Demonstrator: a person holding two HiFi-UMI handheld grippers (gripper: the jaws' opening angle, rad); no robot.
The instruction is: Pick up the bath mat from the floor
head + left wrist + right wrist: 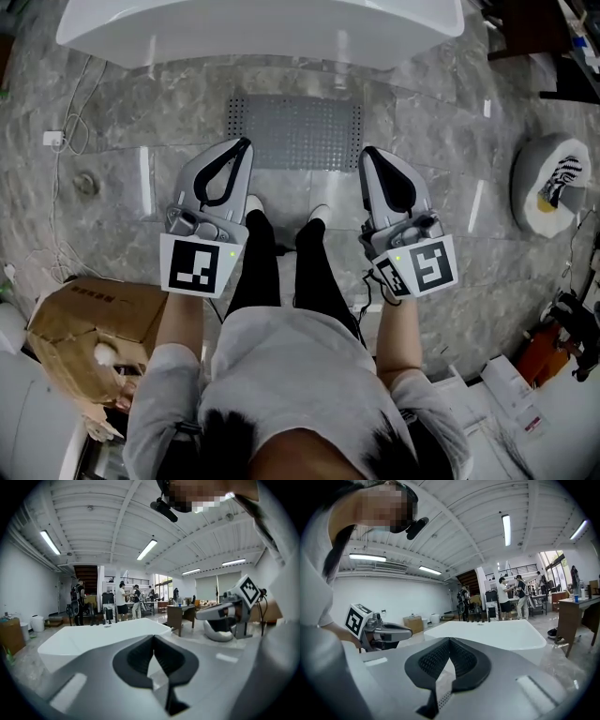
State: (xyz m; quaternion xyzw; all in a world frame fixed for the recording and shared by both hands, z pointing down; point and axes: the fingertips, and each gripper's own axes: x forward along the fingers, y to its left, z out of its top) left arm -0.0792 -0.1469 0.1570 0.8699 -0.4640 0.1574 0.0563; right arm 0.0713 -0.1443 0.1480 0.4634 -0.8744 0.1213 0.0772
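Note:
The grey dotted bath mat (292, 131) lies flat on the marble floor in front of a white bathtub (262, 28). In the head view my left gripper (246, 143) hovers over the mat's near left corner, and my right gripper (367, 152) over its near right corner. Both are shut with nothing between their jaws. The left gripper view shows its jaws (153, 637) closed, tips together, facing the tub (93, 639). In the right gripper view the jaws (449, 640) are likewise closed, and a sliver of the mat (444, 699) shows below them.
The person's feet (255, 202) stand just short of the mat. A torn cardboard box (94, 328) sits at the left, a cable (70, 131) and a floor drain (86, 184) further left. A white round object with a shoe (553, 183) is at the right.

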